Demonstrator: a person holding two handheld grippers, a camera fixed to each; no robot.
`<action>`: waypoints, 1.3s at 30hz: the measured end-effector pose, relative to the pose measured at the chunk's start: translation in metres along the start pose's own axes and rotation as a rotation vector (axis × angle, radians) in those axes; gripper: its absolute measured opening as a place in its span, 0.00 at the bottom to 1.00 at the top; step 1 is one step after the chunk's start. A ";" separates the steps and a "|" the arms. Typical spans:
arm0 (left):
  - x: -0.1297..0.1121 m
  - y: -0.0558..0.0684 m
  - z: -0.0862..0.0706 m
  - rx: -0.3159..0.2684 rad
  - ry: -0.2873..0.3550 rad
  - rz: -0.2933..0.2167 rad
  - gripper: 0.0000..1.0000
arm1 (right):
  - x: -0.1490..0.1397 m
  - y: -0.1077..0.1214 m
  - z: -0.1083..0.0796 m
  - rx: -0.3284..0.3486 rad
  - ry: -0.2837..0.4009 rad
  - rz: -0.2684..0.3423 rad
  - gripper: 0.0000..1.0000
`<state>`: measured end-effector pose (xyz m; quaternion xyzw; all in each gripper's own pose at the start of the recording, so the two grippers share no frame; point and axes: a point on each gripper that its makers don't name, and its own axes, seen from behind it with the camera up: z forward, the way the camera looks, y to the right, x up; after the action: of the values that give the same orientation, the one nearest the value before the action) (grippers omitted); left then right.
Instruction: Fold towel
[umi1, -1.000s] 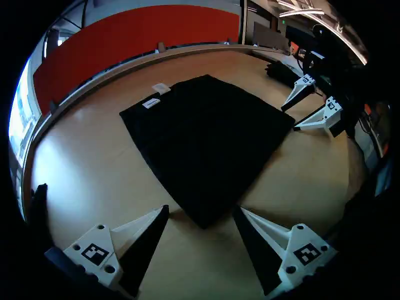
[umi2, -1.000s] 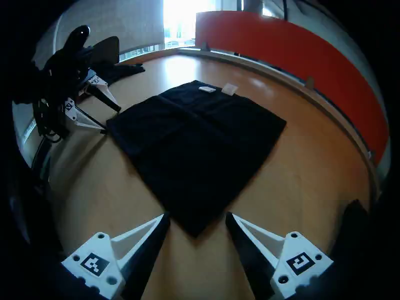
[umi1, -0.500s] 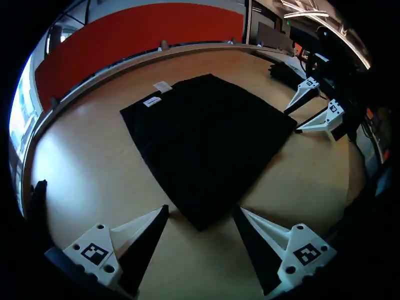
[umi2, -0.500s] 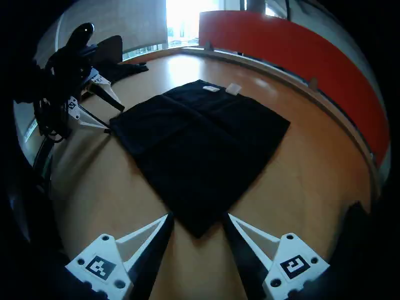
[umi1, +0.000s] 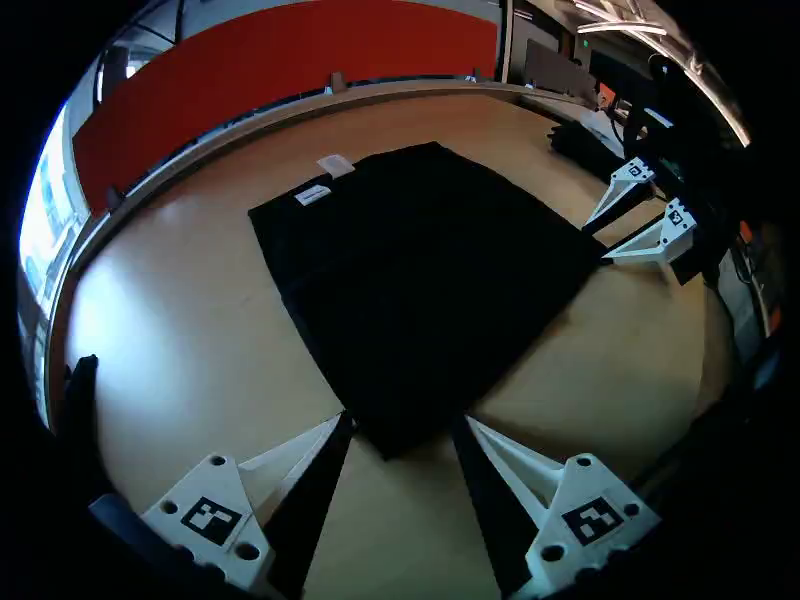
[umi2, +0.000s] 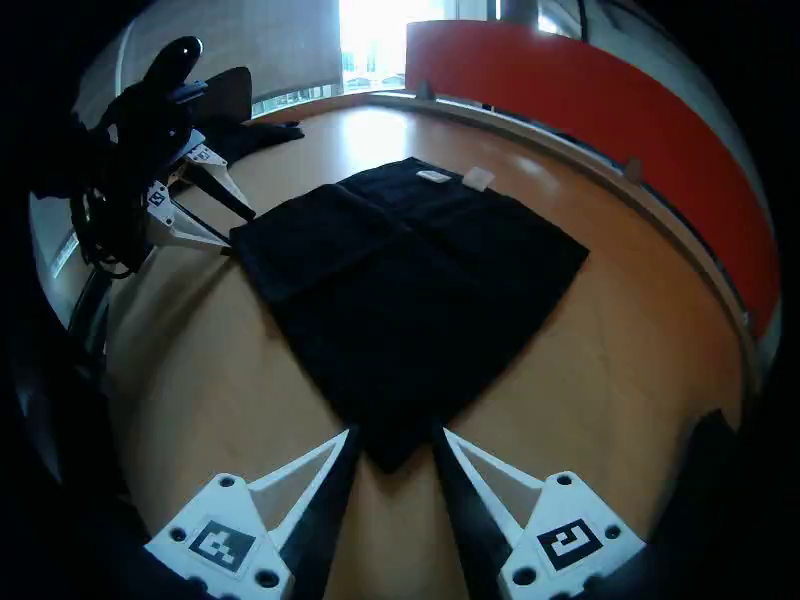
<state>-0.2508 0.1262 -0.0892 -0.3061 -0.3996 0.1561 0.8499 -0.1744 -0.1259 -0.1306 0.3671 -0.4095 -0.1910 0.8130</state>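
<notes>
Towel: black, spread flat on wooden bench, a corner at 6 o'clock in each view. Left claw: parted, straddling its corner, not clamped. Right claw: likewise parted, gap narrower. Likely risks: too shallow a pinch, letting cloth slip on lifting; uneven lift skewing the fold.

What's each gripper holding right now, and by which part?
Nothing clamped yet: left gripper and right gripper each straddle a corner of the towel, jaws open.
</notes>
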 end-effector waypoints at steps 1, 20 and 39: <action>0.000 0.001 0.000 0.001 -0.002 -0.001 0.66 | 0.000 0.000 0.000 -0.001 0.000 0.001 0.46; 0.002 0.002 0.001 0.028 -0.020 -0.054 0.19 | 0.004 0.002 -0.003 -0.030 0.008 0.090 0.24; 0.023 0.006 -0.019 0.036 0.021 -0.111 0.16 | 0.028 0.009 -0.023 -0.054 0.062 0.083 0.23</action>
<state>-0.2217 0.1350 -0.0884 -0.2695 -0.4041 0.1127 0.8668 -0.1389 -0.1273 -0.1184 0.3335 -0.3939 -0.1566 0.8421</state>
